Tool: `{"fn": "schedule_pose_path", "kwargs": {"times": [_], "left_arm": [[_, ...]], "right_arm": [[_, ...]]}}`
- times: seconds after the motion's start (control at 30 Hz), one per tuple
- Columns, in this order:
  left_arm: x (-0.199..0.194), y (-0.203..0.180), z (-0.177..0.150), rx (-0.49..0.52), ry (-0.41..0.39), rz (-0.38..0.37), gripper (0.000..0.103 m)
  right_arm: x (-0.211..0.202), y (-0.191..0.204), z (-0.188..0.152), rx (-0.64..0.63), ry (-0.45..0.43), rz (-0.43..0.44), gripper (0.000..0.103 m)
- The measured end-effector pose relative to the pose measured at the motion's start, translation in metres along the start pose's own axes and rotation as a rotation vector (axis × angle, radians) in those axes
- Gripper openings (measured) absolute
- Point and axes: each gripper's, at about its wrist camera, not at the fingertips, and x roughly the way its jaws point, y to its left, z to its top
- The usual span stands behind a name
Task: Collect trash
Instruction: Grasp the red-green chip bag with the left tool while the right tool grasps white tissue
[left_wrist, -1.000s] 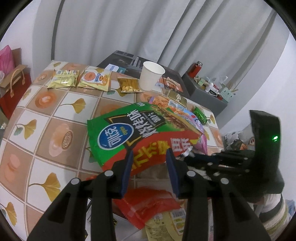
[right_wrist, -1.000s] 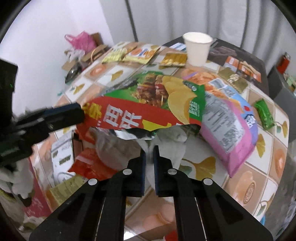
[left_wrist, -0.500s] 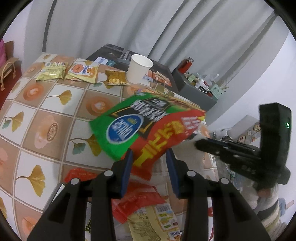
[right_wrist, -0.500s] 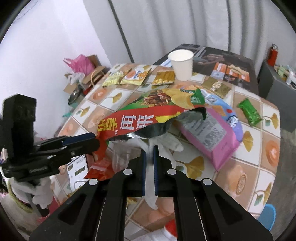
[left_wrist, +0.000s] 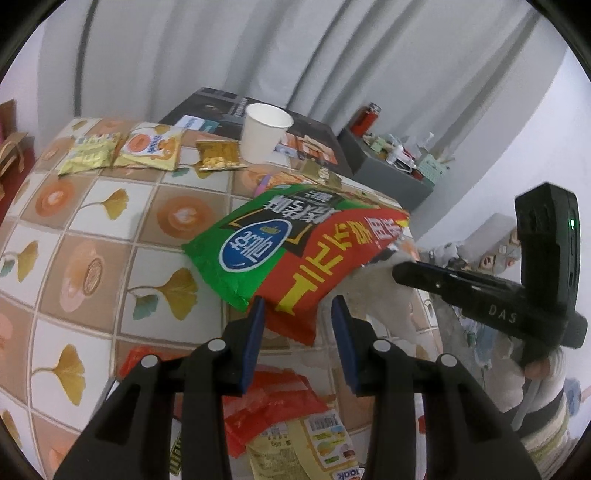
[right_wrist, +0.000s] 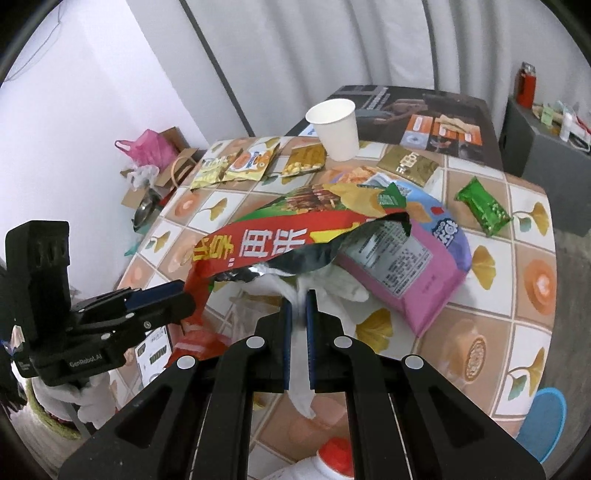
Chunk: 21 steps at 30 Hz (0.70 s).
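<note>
A large green and red chip bag (left_wrist: 295, 251) hangs over the table's near edge, torn open end towards my right gripper. My left gripper (left_wrist: 295, 306) is shut on its lower red corner; in the right wrist view the left gripper (right_wrist: 181, 295) grips the chip bag (right_wrist: 280, 243) by its red edge. My right gripper (right_wrist: 300, 295) is shut on a bunched fold of a white plastic bag (right_wrist: 332, 284), just below the chip bag's open mouth. Seen from the left wrist, the right gripper (left_wrist: 399, 269) holds the white plastic bag (left_wrist: 384, 306) up. Red and yellow wrappers (left_wrist: 273, 402) lie below.
On the tiled table (left_wrist: 92, 229) lie a pink snack bag (right_wrist: 413, 273), a small green packet (right_wrist: 484, 206), a gold packet (right_wrist: 406, 164), several yellow packets (left_wrist: 147, 151) and a paper cup (left_wrist: 264, 133). A blue stool (right_wrist: 543, 421) and a red-capped bottle (right_wrist: 332, 454) are below.
My right gripper rose and drew back from the table, lifting the white bag. The chip bag stayed in my left gripper, and the right gripper now sits farther right in the left view.
</note>
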Motion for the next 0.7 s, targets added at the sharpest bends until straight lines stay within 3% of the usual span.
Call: {"fn": "schedule_pose_path", "kwargs": {"times": [0.17, 0.47, 0.63, 0.7], "left_arm": [[0.011, -0.003, 0.013, -0.019, 0.065, -0.043, 0.036], [0.040, 0.008, 0.030, -0.155, 0.111, -0.020, 0.036], [0.036, 0.019, 0.024, -0.155, 0.141, -0.015, 0.036], [0.026, 0.021, 0.018, -0.112, 0.153, -0.025, 0.036]], "right_arm": [[-0.005, 0.000, 0.009, -0.005, -0.013, -0.017, 0.006], [-0.002, 0.004, 0.013, -0.032, -0.008, -0.042, 0.006], [-0.004, 0.001, -0.002, -0.044, 0.028, -0.045, 0.006], [-0.010, -0.002, -0.012, -0.040, 0.048, -0.024, 0.006]]}}
